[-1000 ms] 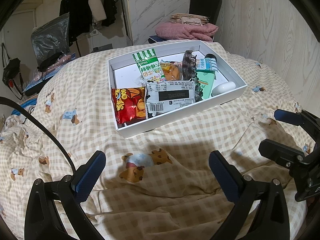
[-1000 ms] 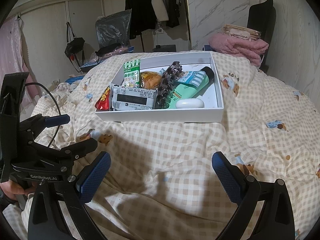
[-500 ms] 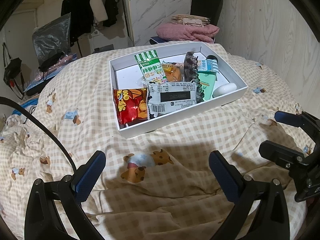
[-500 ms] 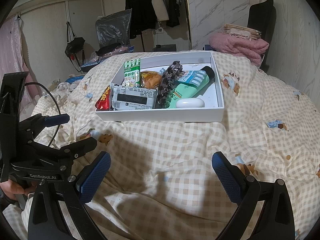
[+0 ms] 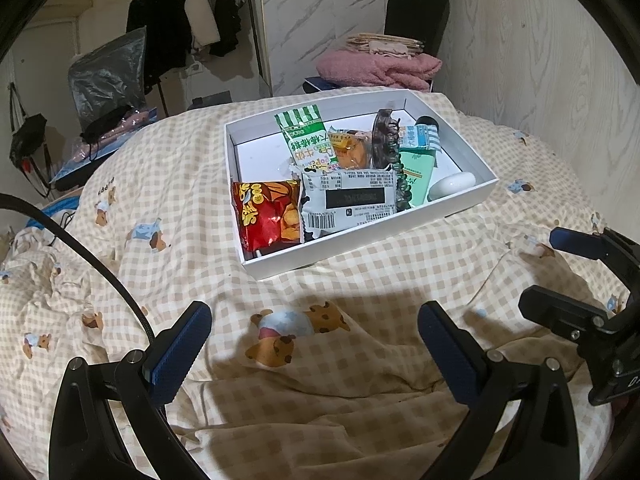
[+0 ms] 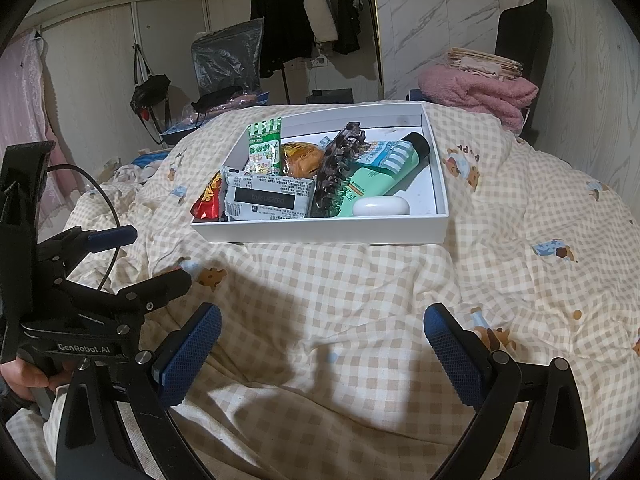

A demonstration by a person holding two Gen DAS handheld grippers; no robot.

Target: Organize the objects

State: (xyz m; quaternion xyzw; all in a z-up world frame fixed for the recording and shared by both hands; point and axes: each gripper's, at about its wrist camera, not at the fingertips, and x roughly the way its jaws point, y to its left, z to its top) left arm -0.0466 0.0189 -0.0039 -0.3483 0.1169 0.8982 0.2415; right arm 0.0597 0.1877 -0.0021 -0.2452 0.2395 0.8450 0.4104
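White box [image 5: 372, 236] sits mid-bed holding, left to right, red snack bag [image 5: 268, 212], grey packet [image 5: 348, 202], hair claw [image 5: 382, 140], green tube [image 5: 416, 168]. Left gripper [image 5: 314, 344] and right gripper [image 6: 322, 340] hover wide open, empty. Crowded packets could snag on grabbing.

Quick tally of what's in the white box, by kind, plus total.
Snack packets: 4 (red chip bag, white barcode packet, green striped packet, orange wrapped pastry)
Hair claw clip: 1
Green tube: 1
White oval case: 1
Total: 7
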